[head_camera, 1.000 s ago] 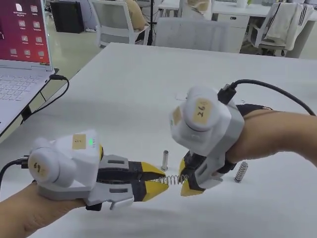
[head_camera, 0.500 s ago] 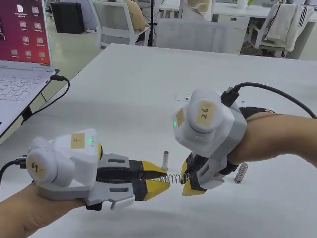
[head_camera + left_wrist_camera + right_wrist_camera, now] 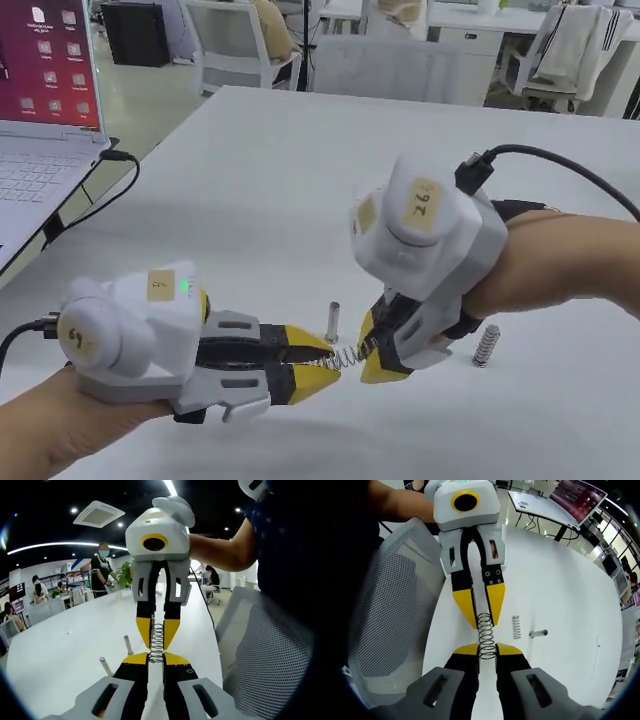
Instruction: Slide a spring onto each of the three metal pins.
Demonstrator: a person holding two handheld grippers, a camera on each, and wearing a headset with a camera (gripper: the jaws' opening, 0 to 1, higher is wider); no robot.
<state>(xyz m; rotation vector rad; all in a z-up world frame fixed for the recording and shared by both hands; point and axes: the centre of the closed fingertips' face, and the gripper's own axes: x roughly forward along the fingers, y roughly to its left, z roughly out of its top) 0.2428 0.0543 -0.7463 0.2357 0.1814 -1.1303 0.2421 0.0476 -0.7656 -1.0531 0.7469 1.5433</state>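
A white tabletop [image 3: 250, 170] seen from above, with two hand-held grippers meeting tip to tip near the bottom centre of the head view. The left gripper [image 3: 333, 361] reaches in from the lower left, and the right gripper [image 3: 368, 360] comes down from the right, held on a bare forearm with a black cable trailing off its top. Both are closed on the same small coil spring [image 3: 346, 355], one at each end, so the spring hangs stretched between their yellow tips, just above the tabletop.

Just behind the held spring, a short metal pin [image 3: 333, 322] stands upright on the tabletop. A second spring [image 3: 485, 345] sits loose on the tabletop to the right of the right gripper (whether it stands or leans, I cannot tell).

In the left gripper view, a nearer pin [image 3: 105, 666] and a farther pin [image 3: 128, 644] stand upright at lower left of the held spring.

An open laptop [image 3: 40, 100] with a reddish screen sits at the upper left of the head view.
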